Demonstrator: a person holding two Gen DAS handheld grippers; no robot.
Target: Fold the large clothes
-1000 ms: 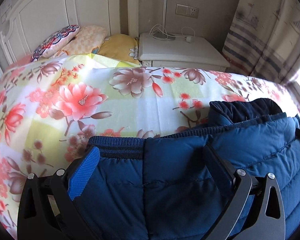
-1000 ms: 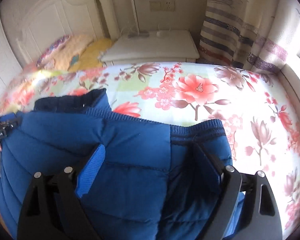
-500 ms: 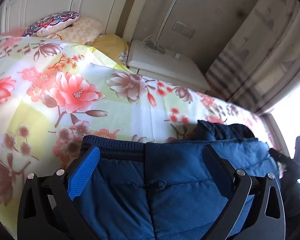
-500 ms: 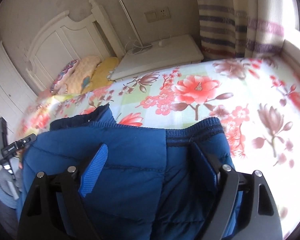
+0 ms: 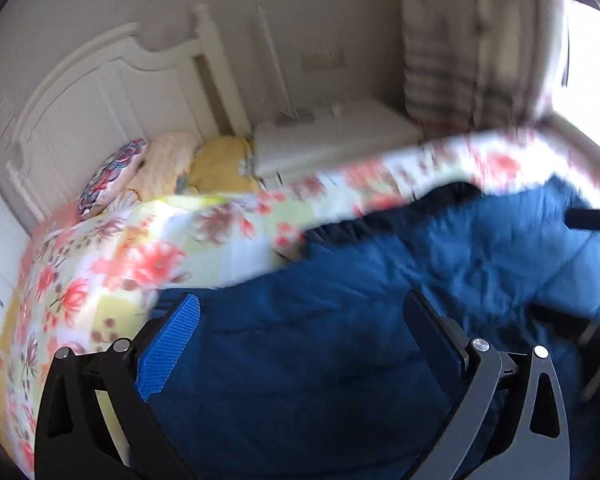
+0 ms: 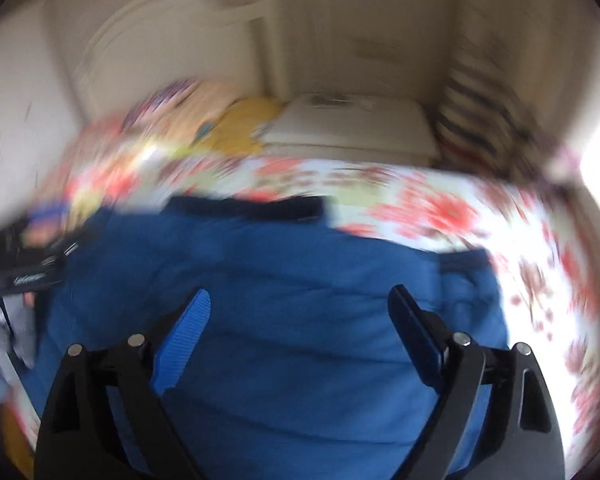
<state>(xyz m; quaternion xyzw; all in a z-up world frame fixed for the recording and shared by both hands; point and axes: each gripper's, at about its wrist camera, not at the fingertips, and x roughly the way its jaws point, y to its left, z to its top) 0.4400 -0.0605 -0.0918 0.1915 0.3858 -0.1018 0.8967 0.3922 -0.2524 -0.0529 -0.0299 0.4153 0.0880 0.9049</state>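
Folding looks partly done: blue puffer jacket lies doubled on the bed; left tongs spread wide over it, right tongs opening, neither gripping.

Blue jacket on floral bed

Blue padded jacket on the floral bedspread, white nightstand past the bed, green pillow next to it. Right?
One thing is off: the pillow beside the nightstand is yellow, not green, as the left wrist view shows. The rest holds: the blue padded jacket lies on the floral bedspread.
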